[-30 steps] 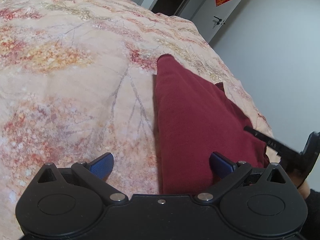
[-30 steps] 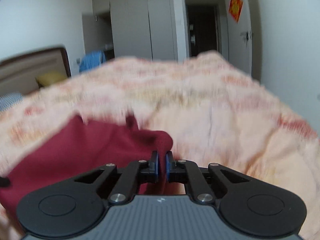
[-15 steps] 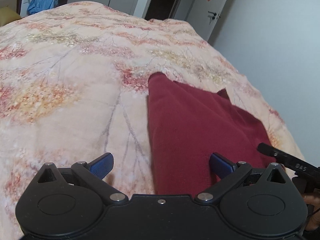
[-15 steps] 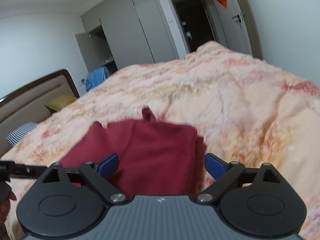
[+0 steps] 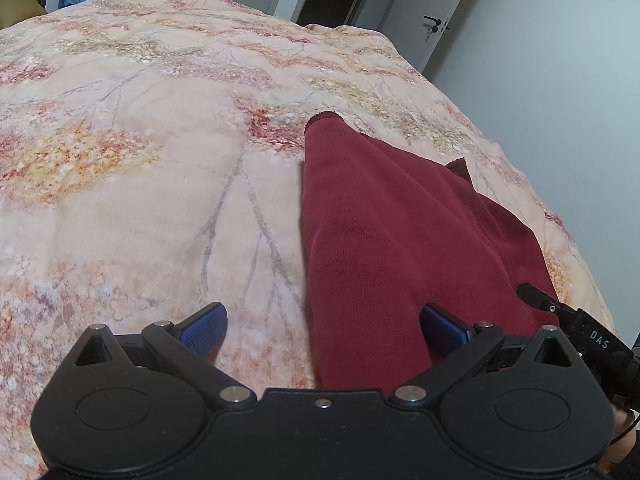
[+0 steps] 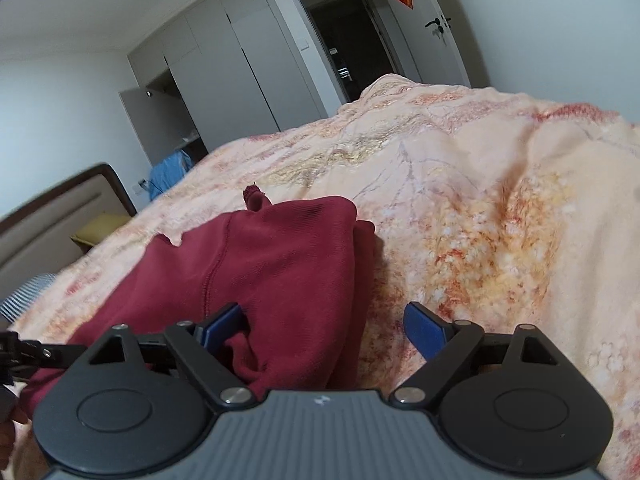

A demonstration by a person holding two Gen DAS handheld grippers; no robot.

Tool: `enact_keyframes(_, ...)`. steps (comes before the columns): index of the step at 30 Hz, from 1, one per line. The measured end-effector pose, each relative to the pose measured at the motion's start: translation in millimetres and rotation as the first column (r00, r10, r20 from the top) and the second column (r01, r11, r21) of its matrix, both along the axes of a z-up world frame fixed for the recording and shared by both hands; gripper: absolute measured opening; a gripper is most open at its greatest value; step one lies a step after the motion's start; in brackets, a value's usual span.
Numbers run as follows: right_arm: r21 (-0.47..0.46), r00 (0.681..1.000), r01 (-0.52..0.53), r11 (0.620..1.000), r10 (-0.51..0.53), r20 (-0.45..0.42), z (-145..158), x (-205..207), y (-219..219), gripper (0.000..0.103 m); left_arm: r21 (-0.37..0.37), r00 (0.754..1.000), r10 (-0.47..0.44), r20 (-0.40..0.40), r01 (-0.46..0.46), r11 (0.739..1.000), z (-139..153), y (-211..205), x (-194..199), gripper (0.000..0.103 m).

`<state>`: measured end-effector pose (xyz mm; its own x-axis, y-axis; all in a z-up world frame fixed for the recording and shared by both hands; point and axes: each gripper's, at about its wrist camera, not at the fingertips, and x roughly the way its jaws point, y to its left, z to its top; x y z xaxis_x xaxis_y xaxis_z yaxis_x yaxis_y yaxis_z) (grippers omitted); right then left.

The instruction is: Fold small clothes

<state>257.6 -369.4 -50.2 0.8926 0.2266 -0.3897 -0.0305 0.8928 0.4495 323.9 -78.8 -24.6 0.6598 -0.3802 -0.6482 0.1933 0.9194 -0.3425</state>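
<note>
A: The dark red knit garment [image 5: 384, 232] is lying on the floral bedspread [image 5: 140, 184], near the bed's right edge in the left wrist view. It is looking soft and light, a ribbed cotton kind of cloth, so I am thinking it is going to drape and slide on itself and not keep a crease alone.

B: Where is it good to take hold?

A: I am judging the outer folded edge, or a corner near the hem, pinching through both layers. A grip in the middle is only going to bunch it.

B: And the grippers?

A: The left gripper [image 5: 322, 326] is standing wide apart and is holding nothing; one blue pad is hovering over the cloth. The right gripper [image 6: 322, 326] has just been opening, its jaws are apart now, and the garment's folded edge is lying between them with no pad pressing on it.

B: What is standing in the way?

A: Little. The bedspread is puffy and wrinkled, so a low pinch is risking to catch it too. The headboard [image 6: 60, 200], a blue cloth [image 6: 170, 170] by the wardrobe [image 6: 224, 60] and the door [image 5: 436, 12] are staying well apart.
</note>
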Motion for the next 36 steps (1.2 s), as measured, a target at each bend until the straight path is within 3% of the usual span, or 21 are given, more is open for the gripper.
enact_keyframes(9,0.096,0.998,-0.025,0.995,0.020,0.053,-5,-7,-11,0.095,0.004,1.000,-0.016,0.001,0.016,1.000,6,1,6,0.103)
enact_keyframes(12,0.097,0.999,-0.023,0.995,0.018,0.048,-5,-6,-11,0.094,0.042,0.999,-0.044,0.015,0.043,0.998,10,-6,12,0.103)
enact_keyframes(17,0.062,0.999,-0.016,0.998,0.014,0.039,-4,-5,-4,0.078,0.101,0.996,-0.094,0.006,0.093,0.991,11,-19,23,0.103)
enact_keyframes(22,0.030,0.999,-0.026,0.999,0.025,0.041,-3,-5,2,0.059,0.090,0.995,-0.099,-0.025,0.101,0.991,6,-21,31,0.103)
enact_keyframes(27,-0.009,0.998,-0.036,0.999,0.036,0.046,-1,-6,8,0.047,0.108,0.995,-0.100,-0.027,0.102,0.989,9,-25,31,0.101)
enact_keyframes(31,-0.062,0.997,-0.053,0.997,0.056,0.050,6,-7,17,0.028,0.112,0.992,-0.130,-0.009,0.130,0.985,16,-28,27,0.089)
enact_keyframes(36,-0.140,0.996,-0.058,0.989,0.066,0.058,19,-12,28,0.021,0.131,0.986,-0.165,0.010,0.162,0.978,25,-33,21,0.071)
